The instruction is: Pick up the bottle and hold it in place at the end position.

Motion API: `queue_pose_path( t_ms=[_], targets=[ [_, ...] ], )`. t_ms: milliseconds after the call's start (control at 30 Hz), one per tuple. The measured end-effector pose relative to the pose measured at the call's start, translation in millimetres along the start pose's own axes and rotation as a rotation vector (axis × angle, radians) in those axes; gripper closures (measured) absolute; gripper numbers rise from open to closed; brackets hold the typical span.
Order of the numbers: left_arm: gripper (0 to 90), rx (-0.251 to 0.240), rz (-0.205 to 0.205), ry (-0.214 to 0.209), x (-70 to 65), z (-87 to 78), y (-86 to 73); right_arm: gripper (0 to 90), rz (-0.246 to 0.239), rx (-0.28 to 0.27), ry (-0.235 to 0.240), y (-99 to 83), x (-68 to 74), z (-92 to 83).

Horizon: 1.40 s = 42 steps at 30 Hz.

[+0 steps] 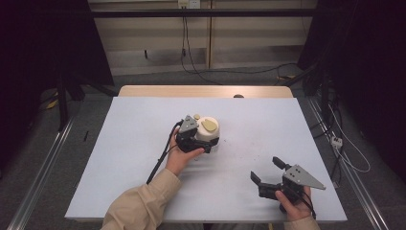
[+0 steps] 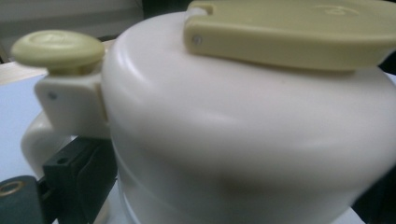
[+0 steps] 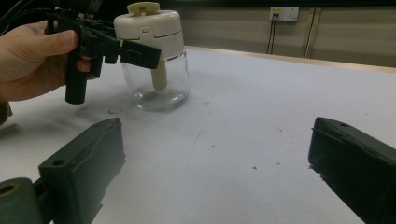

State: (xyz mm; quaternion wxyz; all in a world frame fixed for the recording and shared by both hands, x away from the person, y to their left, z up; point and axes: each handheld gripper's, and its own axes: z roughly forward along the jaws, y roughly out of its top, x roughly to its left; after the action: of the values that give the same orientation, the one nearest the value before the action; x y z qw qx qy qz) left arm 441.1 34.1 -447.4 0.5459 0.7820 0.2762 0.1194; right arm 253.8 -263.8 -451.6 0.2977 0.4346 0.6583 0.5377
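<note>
Clear glass jar with cream plastic lid and olive flip cap (image 1: 208, 132) at frame centre — left gripper (image 1: 200, 143) clamped around its lid, lid not yet off. Right gripper (image 1: 269, 170), lower right, jaws spread, idle.

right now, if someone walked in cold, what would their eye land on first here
First the glass jar with the cream lid near the middle of the white table, with the left gripper closed around it just under the lid. Next the right gripper, near the table's front right corner with its jaws wide apart and nothing between them.
</note>
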Motion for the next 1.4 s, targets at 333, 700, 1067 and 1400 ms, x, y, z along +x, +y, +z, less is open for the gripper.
queue_pose_path(
  t_ms=[333,700,1067,1400],
  targets=[
    [4.3,0.032,0.008,0.000,-0.5,-5.1,1.9,3.0,0.000,0.000,0.000,-0.2,-0.1,-0.1],
    [4.4,0.054,0.009,-0.028,1.9,-15.3,-1.9,3.0,0.001,0.001,0.000,0.0,0.6,0.4],
    [4.3,0.029,0.016,-0.033,1.5,-37.8,4.7,3.0,-0.007,0.007,0.002,0.6,1.6,2.6],
    [5.8,-0.002,-0.013,-0.041,6.4,-53.7,12.9,2.6,-0.005,0.028,0.011,2.9,4.2,8.5]
  ],
)
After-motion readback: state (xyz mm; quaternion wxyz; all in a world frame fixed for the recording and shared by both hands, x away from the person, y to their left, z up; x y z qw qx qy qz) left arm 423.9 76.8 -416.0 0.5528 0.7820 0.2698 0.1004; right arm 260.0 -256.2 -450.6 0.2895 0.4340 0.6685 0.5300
